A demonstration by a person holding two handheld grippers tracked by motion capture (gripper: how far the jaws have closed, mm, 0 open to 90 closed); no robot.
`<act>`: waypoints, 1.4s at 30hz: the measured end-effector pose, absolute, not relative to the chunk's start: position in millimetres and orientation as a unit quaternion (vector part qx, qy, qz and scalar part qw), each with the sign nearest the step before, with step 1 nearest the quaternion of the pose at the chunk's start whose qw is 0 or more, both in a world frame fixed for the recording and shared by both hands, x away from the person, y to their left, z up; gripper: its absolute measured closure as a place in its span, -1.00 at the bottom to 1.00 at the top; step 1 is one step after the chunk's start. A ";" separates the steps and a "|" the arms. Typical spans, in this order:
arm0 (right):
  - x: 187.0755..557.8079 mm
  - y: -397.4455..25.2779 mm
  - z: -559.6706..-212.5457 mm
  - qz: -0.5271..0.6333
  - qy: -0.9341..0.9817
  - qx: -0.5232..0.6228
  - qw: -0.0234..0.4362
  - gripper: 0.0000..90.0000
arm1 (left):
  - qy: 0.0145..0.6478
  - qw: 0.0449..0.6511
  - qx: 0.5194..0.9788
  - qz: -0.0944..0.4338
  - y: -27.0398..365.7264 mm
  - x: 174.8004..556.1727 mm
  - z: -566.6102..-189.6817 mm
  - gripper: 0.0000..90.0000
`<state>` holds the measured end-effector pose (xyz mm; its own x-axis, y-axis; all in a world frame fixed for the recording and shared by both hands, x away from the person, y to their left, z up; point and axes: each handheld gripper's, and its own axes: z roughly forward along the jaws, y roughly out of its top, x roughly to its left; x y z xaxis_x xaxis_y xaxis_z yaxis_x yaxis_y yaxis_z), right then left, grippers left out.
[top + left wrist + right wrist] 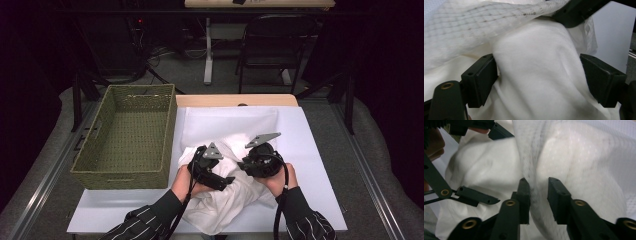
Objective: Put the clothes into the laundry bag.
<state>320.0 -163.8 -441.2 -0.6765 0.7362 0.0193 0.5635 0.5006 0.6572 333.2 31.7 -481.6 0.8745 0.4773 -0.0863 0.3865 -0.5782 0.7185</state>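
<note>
A crumpled white garment (225, 205) lies on the white table (310, 150) in front of the person. My left gripper (227, 181) is down on it and stands open. In the left gripper view a bulge of the garment (531, 45) sits between the spread jaws of the left gripper (537, 75), against one of them. My right gripper (243, 165) is shut on a fold of the garment's mesh layer (586, 165), seen between its pads in the right gripper view (538, 192). One right finger (576, 12) holds that mesh layer up above the bulge. The left gripper (501, 167) straddles the cloth close by.
A green woven basket (125, 177) stands on the left of the table, with nothing in it, its wall close to my left hand. A black chair (275, 45) and a desk are on the floor beyond the table's far edge.
</note>
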 end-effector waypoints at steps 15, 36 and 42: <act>307.4 -180.1 -451.5 0.305 0.862 0.387 0.122 0.97 | 0.273 0.424 0.857 0.110 27.7 345.2 -499.1 0.46; 313.3 -193.7 -455.9 0.316 0.849 0.406 0.121 0.68 | 0.223 0.364 0.901 0.077 40.1 343.2 -474.6 -0.46; 312.8 -186.3 -448.9 0.335 0.843 0.396 0.145 0.58 | 0.250 0.375 0.890 0.065 32.7 348.8 -490.2 0.06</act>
<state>312.8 -186.3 -448.9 -0.6450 0.7640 0.0202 0.5696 0.4629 0.6792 348.8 32.7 -490.2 0.8666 0.4937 -0.0724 0.3966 -0.5932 0.7006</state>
